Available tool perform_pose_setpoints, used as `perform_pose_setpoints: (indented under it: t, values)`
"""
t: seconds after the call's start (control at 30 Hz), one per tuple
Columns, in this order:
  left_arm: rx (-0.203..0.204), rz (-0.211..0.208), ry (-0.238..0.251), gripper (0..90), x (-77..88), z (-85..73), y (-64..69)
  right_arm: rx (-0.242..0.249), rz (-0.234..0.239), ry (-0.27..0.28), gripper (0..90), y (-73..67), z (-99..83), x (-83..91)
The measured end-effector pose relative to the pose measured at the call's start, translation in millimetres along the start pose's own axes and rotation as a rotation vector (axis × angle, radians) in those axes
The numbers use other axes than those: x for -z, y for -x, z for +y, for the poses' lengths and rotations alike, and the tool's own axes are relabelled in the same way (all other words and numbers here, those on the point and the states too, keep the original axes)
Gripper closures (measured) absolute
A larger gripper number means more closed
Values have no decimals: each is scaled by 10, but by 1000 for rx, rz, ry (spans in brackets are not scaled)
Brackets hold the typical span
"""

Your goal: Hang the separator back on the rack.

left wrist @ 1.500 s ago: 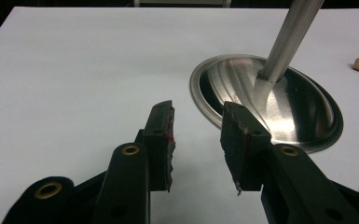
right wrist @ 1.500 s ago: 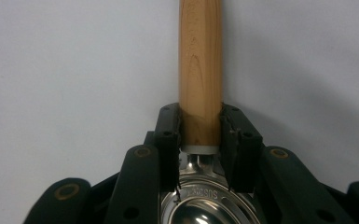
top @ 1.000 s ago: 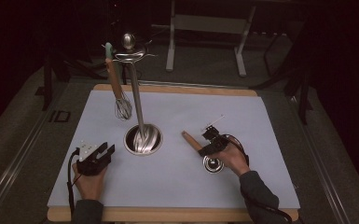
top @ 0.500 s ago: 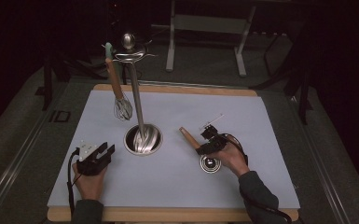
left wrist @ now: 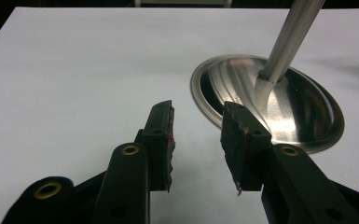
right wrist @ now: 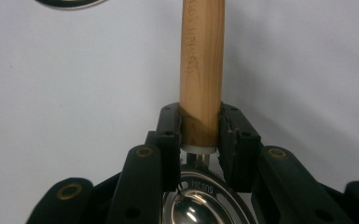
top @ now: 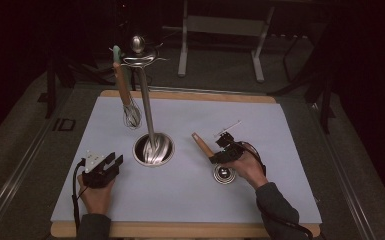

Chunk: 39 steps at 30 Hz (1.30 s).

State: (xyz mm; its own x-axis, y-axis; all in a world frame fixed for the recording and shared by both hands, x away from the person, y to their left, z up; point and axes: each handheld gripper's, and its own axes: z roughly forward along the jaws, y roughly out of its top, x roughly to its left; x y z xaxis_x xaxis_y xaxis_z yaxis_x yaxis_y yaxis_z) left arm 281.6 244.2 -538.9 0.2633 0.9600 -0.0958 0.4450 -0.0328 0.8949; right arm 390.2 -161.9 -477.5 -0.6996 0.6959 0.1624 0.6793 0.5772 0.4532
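A wooden-handled utensil (top: 201, 143) with a round metal head (top: 223, 174) lies right of centre on the pale mat. My right gripper (top: 215, 158) is shut on the lower end of its wooden handle (right wrist: 202, 56), just above the shiny head (right wrist: 196, 205). My left gripper (top: 114, 162) rests at the front left, open with nothing between its jaws. In the left gripper view the left gripper (left wrist: 198, 119) points at the round steel base (left wrist: 279, 107) of a utensil stand. A whisk (top: 130, 112) hangs from the stand's top.
The stand's steel pole (top: 145, 100) rises from its base (top: 153, 149) at the middle of the mat (top: 280, 125). The mat covers a wooden board with its edge at the front (top: 180, 230). Dark floor and metal frame legs lie beyond the table.
My right gripper has shifted slightly to the left with the utensil, and the handle's free end has swung a little farther away. The left gripper has stayed still.
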Motion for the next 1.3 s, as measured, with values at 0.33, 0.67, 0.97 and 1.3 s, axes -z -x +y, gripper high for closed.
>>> perform_pose_setpoints:
  t: [0.33,0.67,0.97,1.3]
  values:
    - [-2,0,1,642,1,-1,2,15,2,59,710,-4,9,60]
    - [-3,0,1,641,0,-1,4,60,0,106,710,-50,22,85]
    - [-3,1,0,640,0,-1,5,98,-14,162,710,-102,48,139]
    - [-3,0,0,639,-1,-1,4,131,-27,212,710,-167,65,161]
